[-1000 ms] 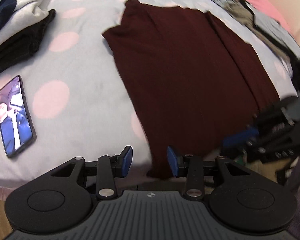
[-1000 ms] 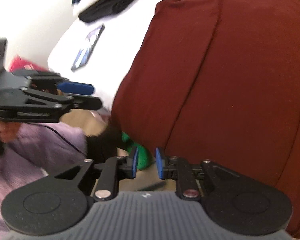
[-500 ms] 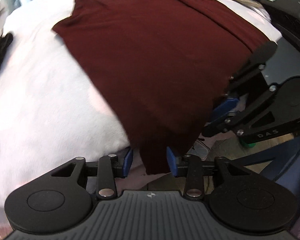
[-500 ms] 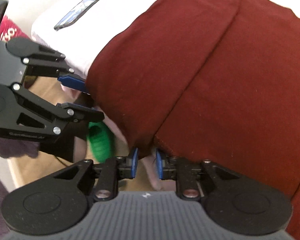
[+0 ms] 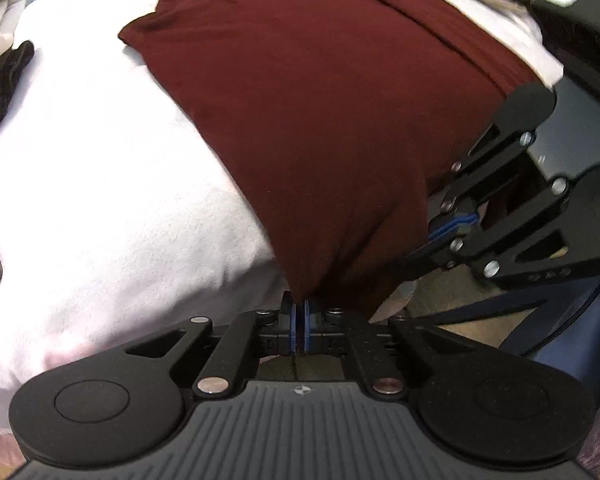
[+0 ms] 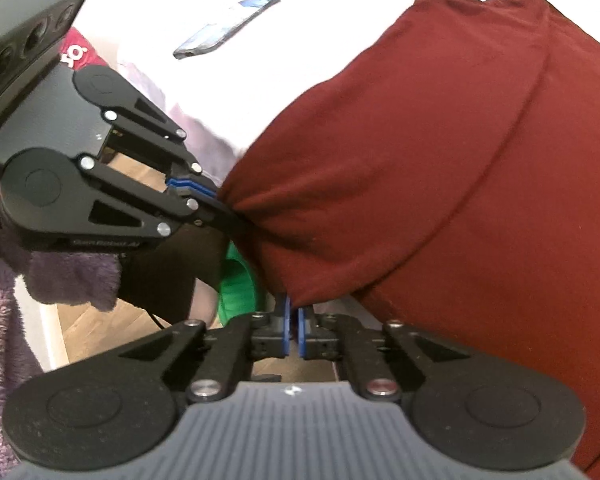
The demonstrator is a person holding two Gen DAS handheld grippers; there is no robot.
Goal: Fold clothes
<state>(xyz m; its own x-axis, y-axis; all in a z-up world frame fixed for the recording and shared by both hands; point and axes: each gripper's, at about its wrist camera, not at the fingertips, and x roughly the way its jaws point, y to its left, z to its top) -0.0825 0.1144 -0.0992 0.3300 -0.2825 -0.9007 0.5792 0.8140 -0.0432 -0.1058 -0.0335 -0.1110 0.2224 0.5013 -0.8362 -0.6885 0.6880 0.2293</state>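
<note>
Evidently both claws, the left gripper (image 5: 299, 330) and right gripper (image 6: 293, 330), are pinched onto the near hem of the maroon garment (image 5: 320, 112) (spread over the bed (image 5: 100, 200)), likely to lift it for folding.

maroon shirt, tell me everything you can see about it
The maroon shirt is a plain, dark red garment of soft, thin knit-looking fabric. It lies spread on the pale bedcover, with a lengthwise fold ridge along one side, and its near hem hangs over the bed edge. The left hand-held gripper is shut on one hem corner, the right hand-held gripper on the other, bunching the cloth into small wrinkles at each pinch. No print or buttons show.
</note>
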